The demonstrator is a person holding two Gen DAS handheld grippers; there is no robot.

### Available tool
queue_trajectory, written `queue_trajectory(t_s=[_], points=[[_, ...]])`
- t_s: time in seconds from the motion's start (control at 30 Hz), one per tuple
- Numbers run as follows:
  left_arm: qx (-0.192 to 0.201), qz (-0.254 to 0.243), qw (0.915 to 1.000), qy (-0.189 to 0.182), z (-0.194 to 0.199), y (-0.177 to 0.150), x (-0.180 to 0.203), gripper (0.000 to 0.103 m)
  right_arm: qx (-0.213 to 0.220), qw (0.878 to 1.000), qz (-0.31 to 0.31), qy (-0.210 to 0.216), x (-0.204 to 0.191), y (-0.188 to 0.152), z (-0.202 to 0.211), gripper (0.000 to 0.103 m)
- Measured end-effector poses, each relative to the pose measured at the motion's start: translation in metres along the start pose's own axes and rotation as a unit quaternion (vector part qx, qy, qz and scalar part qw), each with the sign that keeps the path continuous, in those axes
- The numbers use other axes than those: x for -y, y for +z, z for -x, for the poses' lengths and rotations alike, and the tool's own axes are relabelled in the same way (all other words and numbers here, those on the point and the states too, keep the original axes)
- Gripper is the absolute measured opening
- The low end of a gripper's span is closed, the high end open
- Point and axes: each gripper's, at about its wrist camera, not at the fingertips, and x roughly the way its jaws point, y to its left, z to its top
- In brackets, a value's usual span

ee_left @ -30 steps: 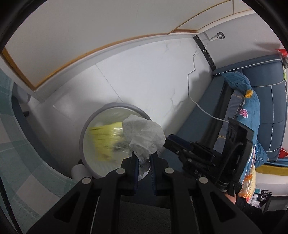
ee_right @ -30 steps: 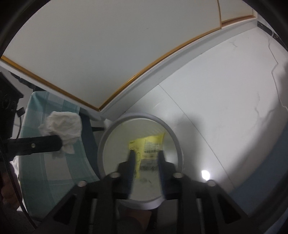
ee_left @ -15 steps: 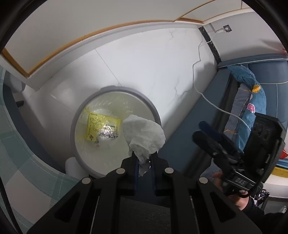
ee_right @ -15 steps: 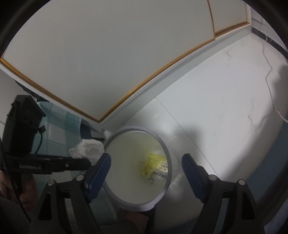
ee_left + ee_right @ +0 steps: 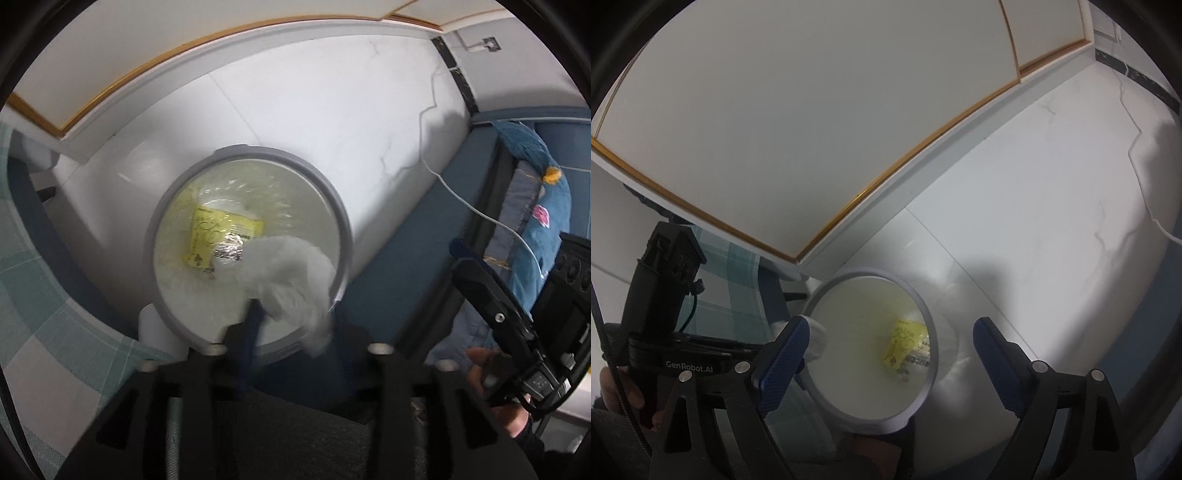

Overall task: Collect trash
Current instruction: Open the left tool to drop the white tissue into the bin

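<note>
White marble floor lies under the grey bin point(image 5: 343, 236) – above it the left gripper point(image 5: 291, 321), jaws just opening, lets go the tissue point(image 5: 291, 273) – right gripper point(image 5: 890, 354) gapes wide, empty

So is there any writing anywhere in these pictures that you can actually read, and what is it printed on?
"GenRobot.AI": white lettering on the black body of the left hand-held gripper, seen in the right wrist view.
Yellow packet inside the trash bin: it carries dark print and drawn marks, but too small and blurred to read in either view.
Nothing else legible.
</note>
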Motion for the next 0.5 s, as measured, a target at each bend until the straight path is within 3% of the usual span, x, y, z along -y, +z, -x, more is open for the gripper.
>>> queue_trajectory(t_s=[0.07, 0.2, 0.37, 0.5], points=[[0.008, 0.000, 1.0000, 0.004, 0.004, -0.001, -0.001, 0.056, 0.001, 1.000, 0.000, 0.000, 0.000, 0.000, 0.002, 0.091], [0.018, 0.000, 0.9996, 0.024, 0.009, -0.003, -0.002, 0.060, 0.006, 1.000, 0.007, -0.006, -0.002, 0.000, 0.005, 0.095], [0.078, 0.006, 0.9956, 0.053, 0.030, -0.008, -0.002, 0.060, 0.011, 1.000, 0.005, 0.007, -0.005, 0.000, 0.012, 0.096], [0.137, 0.005, 0.9862, 0.093, 0.054, -0.013, -0.002, 0.060, 0.012, 1.000, 0.006, 0.006, -0.009, 0.001, 0.017, 0.096]])
